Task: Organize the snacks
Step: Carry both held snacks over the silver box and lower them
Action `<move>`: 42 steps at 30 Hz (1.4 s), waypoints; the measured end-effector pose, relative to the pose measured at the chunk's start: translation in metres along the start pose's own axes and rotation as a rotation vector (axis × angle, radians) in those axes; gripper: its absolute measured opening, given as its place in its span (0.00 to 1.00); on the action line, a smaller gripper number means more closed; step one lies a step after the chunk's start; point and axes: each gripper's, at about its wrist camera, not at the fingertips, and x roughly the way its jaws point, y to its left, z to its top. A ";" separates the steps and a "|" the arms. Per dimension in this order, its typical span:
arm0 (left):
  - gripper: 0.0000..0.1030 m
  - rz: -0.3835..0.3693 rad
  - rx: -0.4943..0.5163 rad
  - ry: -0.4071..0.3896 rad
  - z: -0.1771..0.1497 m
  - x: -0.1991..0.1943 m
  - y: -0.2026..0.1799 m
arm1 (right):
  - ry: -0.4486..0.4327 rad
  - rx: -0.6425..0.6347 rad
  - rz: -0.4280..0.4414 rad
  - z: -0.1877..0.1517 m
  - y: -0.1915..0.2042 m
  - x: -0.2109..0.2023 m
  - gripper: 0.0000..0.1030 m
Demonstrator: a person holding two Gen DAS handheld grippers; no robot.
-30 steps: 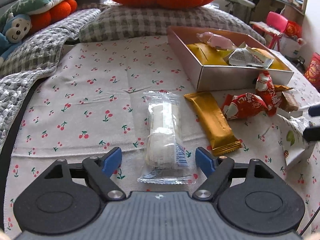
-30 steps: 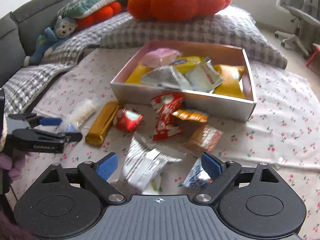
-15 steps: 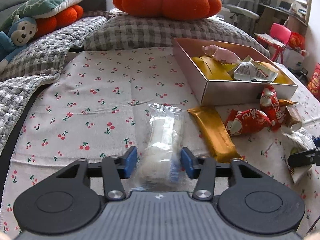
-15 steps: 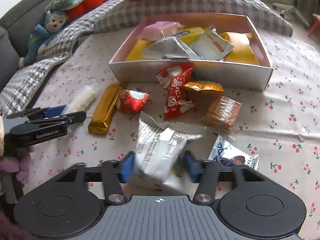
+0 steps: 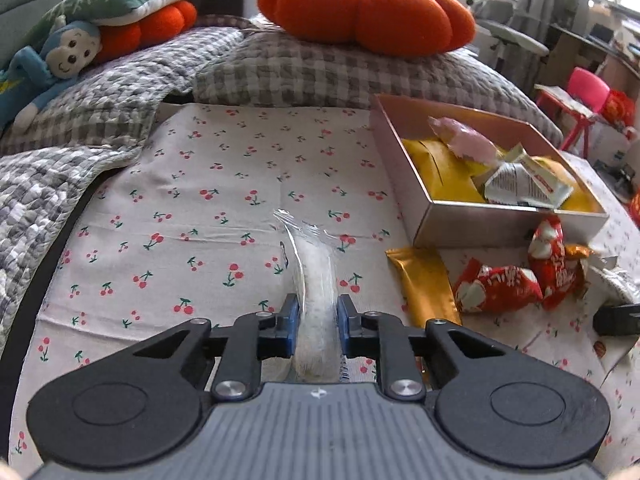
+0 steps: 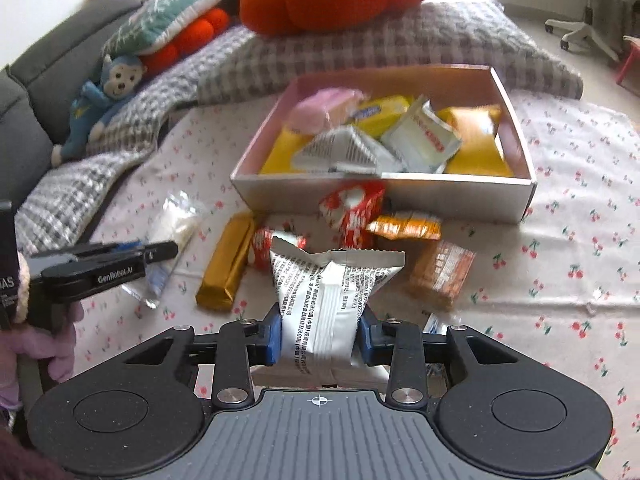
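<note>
Snacks fill both your hands: your left tool (image 5: 316,314) has just closed on the clear-wrapped white bar (image 5: 314,280) at lower centre, and your right tool (image 6: 319,334) on the white printed foil packet (image 6: 324,300) (lower centre too). The open pink cardboard box (image 6: 516,196) sits at upper centre on the cherry-print cloth (image 5: 200,200).

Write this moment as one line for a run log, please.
left tool: shut on clear packet | right tool: shut on white packet | box: part filled
</note>
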 end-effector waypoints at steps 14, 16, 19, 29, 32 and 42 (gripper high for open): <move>0.16 -0.051 -0.092 -0.082 0.032 -0.020 -0.006 | -0.120 0.068 -0.008 0.039 -0.015 -0.021 0.34; 0.16 -0.060 -0.094 -0.091 0.037 -0.020 -0.011 | -0.140 0.077 -0.016 0.045 -0.018 -0.023 0.34; 0.16 -0.074 -0.092 -0.107 0.045 -0.020 -0.021 | -0.168 0.096 -0.035 0.056 -0.025 -0.023 0.34; 0.16 -0.113 -0.031 -0.181 0.072 0.003 -0.065 | -0.221 0.129 -0.123 0.091 -0.057 0.000 0.34; 0.16 -0.097 -0.012 -0.188 0.080 0.016 -0.075 | -0.234 0.157 -0.148 0.101 -0.069 0.007 0.34; 0.16 0.027 0.162 -0.161 0.084 0.049 -0.110 | -0.248 0.204 -0.156 0.125 -0.102 0.029 0.34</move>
